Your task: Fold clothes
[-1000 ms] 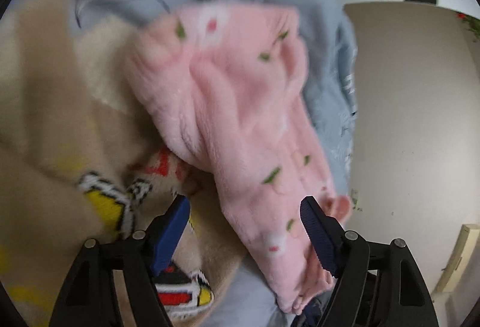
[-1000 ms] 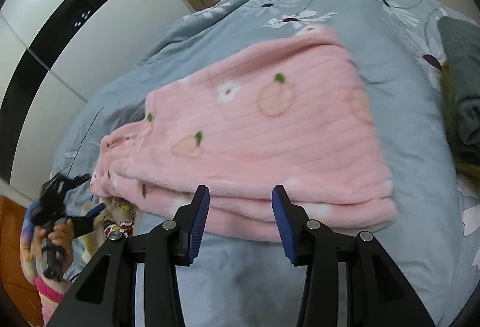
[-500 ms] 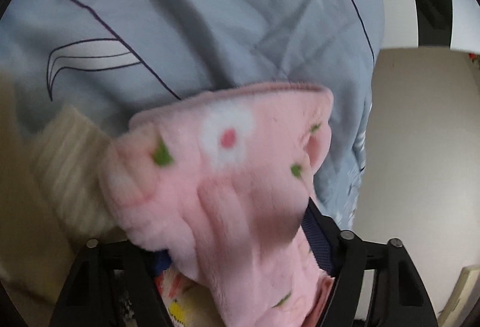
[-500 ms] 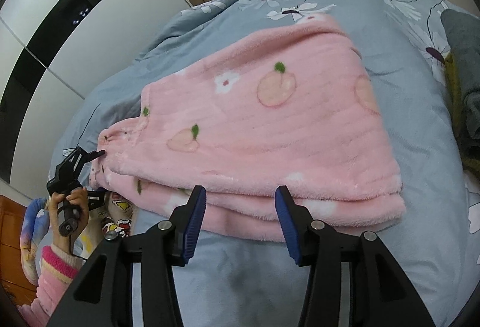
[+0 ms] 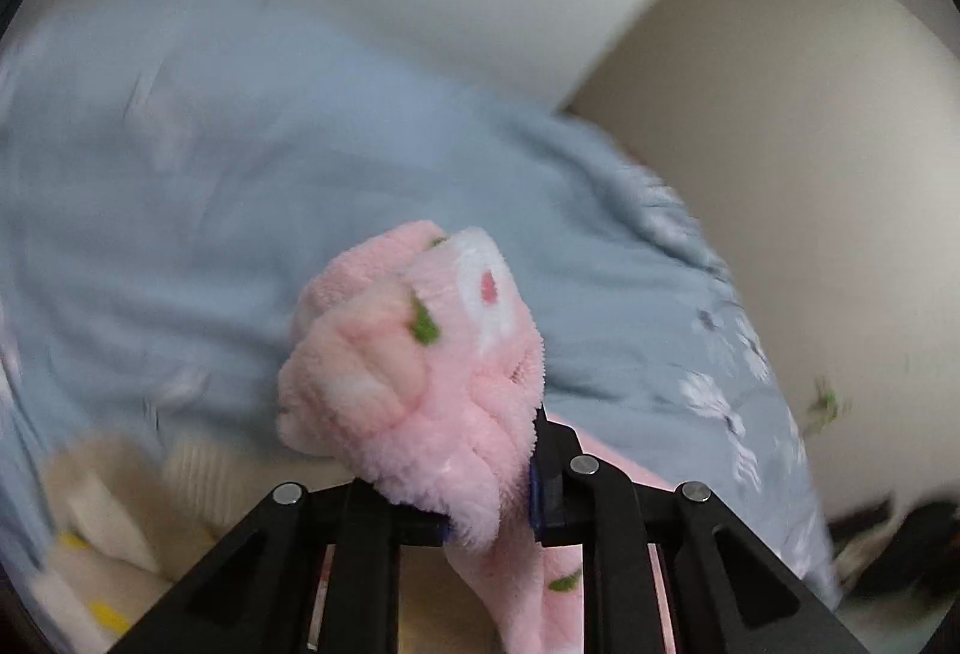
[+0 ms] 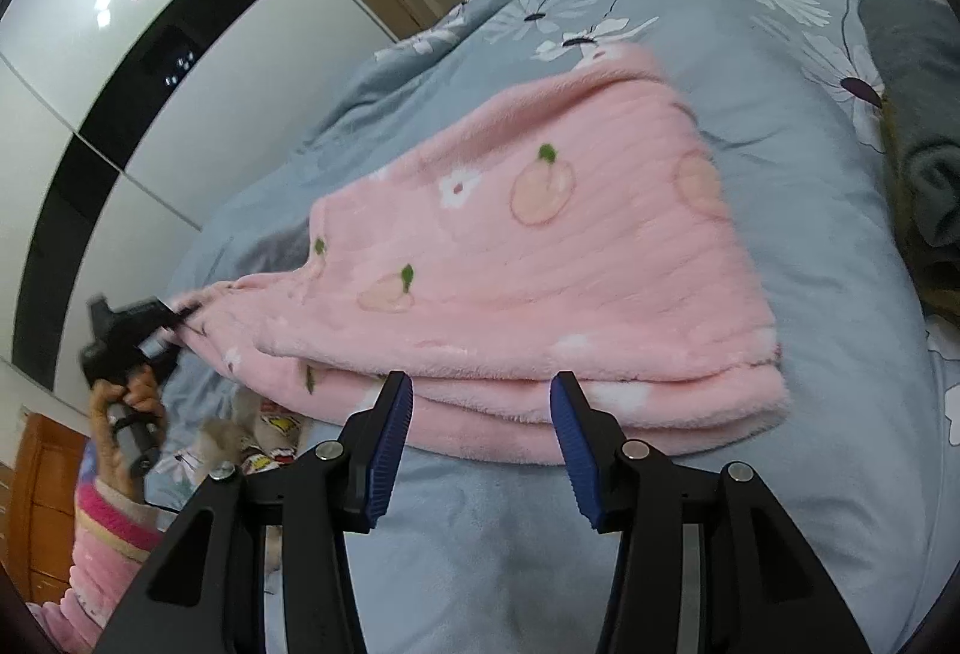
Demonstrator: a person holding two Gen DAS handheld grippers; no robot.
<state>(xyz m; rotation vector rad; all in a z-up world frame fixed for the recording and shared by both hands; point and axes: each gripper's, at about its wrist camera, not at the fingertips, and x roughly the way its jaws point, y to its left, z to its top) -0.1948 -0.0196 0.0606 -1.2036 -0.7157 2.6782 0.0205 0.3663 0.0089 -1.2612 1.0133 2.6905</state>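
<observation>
Left gripper (image 5: 489,519) closing, pinching the pink fleece (image 6: 540,258) end; right gripper (image 6: 480,450) half open, empty, near the folded edge. Better to carry that end straight across, keeping layers lined up on the bedspread (image 6: 810,234).

Left gripper (image 5: 489,504) pads: buried in bunched pink fleece garment (image 5: 420,384), jaws closing on it.
Bedspread (image 5: 240,234): smeared, print unreadable.
Cream garment (image 5: 120,504): blurred, cut off at the rim.
Grey clothing (image 6: 918,162): sliced by right edge.
Person's sleeve (image 6: 102,552): runs off frame.
</observation>
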